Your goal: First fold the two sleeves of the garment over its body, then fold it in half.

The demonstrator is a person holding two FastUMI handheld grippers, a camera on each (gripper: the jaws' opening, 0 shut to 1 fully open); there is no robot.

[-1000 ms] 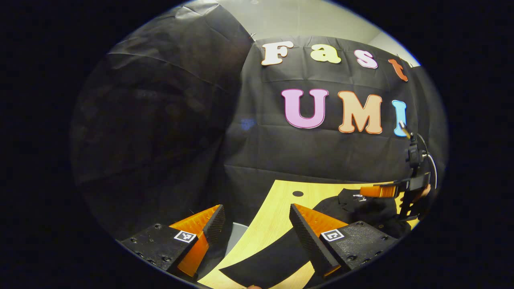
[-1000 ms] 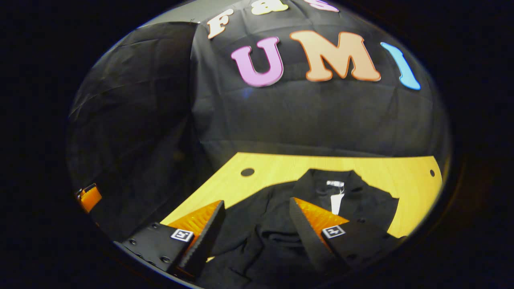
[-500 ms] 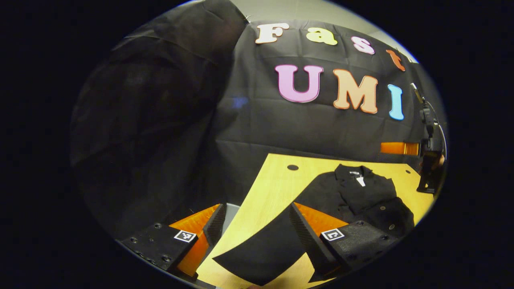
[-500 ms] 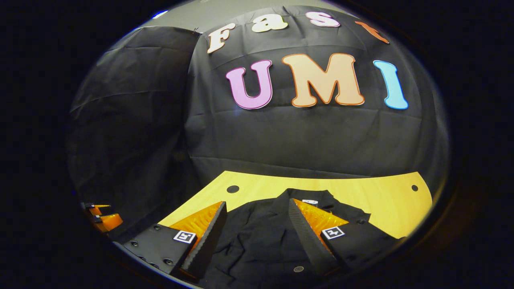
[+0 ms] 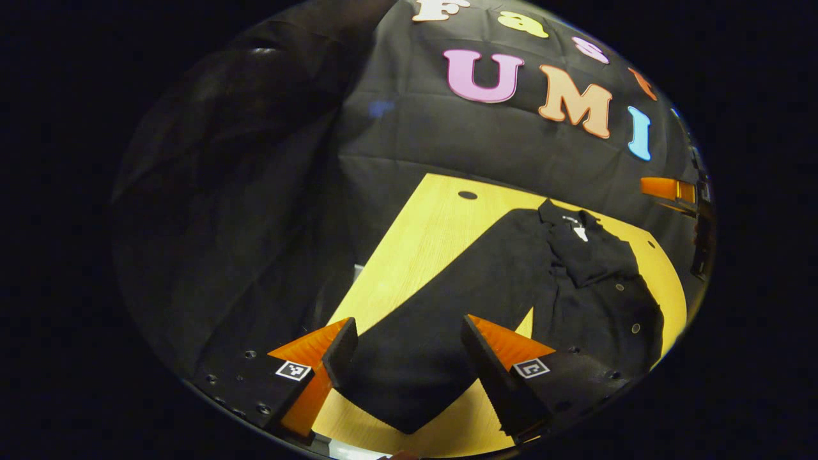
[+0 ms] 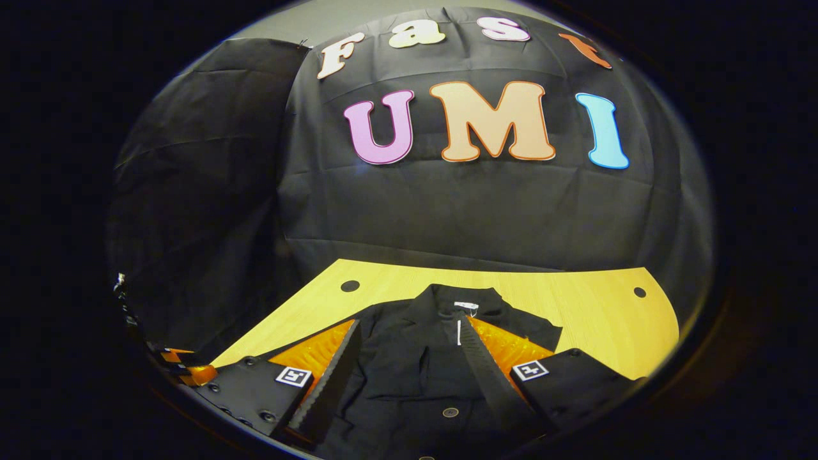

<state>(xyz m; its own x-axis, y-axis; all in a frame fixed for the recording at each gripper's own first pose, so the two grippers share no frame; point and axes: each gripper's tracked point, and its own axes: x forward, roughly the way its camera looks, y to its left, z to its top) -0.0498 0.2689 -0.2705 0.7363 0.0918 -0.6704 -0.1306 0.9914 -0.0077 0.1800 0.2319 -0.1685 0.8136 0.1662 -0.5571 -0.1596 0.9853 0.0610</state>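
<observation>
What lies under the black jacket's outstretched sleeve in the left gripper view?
The yellow wooden table shows on both sides of the sleeve, which lies flat on it. Whatever sits directly beneath the cloth is covered.

Both views look down (obliquely) over the garment (image 5: 575, 281) on one table (image 6: 575, 300).

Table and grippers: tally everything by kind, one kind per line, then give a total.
Black garment: 1
Wooden table: 1
Grippers: 2, the left gripper and the right gripper, both open
Total: 4
</observation>
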